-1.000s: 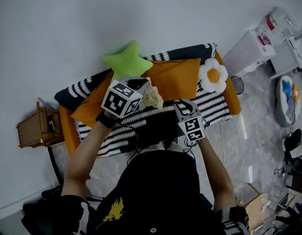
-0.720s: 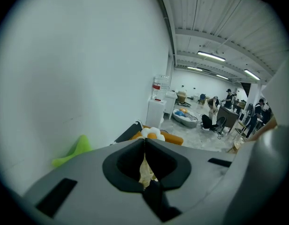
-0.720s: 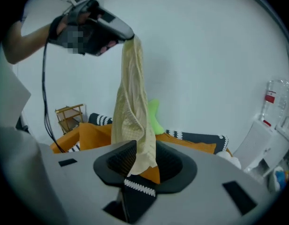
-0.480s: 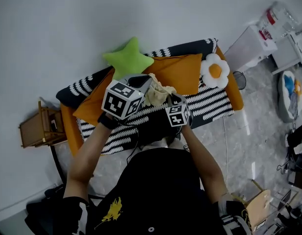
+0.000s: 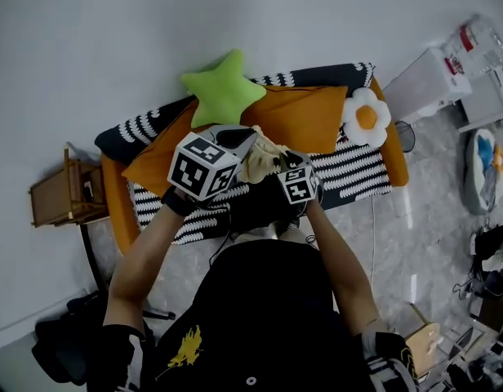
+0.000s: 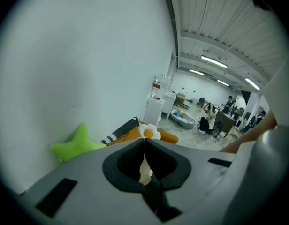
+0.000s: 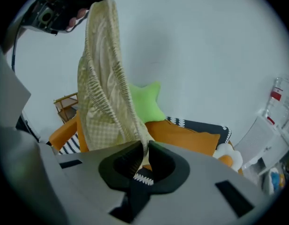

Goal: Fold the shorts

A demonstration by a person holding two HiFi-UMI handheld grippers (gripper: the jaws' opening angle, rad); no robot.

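Shorts [image 7: 101, 102], pale checked cloth, limply draped

Soft even light, shadows faint; ceiling strips [image 6: 213, 61] glow; fisheye bending, dark corners in gripper views; left gripper [image 6: 144, 141] blurred close-up.

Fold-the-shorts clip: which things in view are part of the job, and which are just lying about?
In the job: checked shorts, pinched in the left claw and in the right claw, whose jaws have just been closing on them.
Lying about: green star pillow, orange cushion, flower pillow, wooden side table.
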